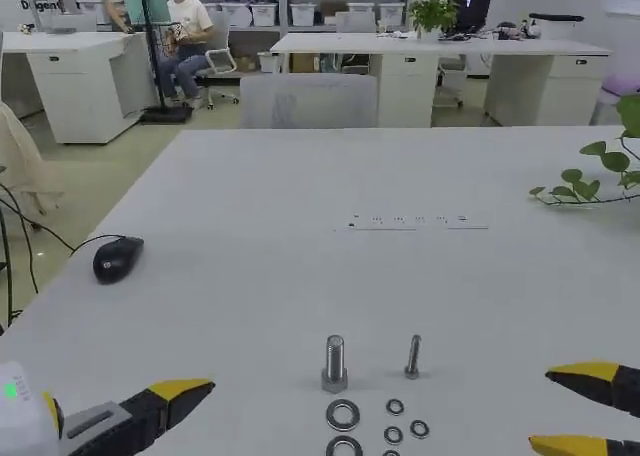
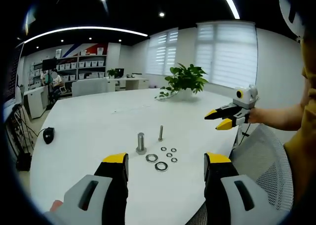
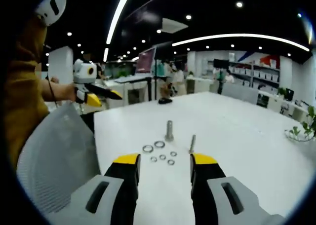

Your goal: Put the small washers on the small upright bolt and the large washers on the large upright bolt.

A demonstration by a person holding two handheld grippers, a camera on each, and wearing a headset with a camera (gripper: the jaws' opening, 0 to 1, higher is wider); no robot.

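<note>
The left gripper (image 2: pixel 166 159) and right gripper (image 3: pixel 165 159) are hovering with jaws spread, empty, so one should be approaching a small washer (image 1: pixel 395 407) low, by its edge.

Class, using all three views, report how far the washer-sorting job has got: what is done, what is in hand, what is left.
Done: nothing; the large bolt and small bolt stand bare. In hand: nothing; the left gripper and right gripper are open and empty. Left: everything; two large washers and four small washers lie flat on the table by the bolts.
</note>
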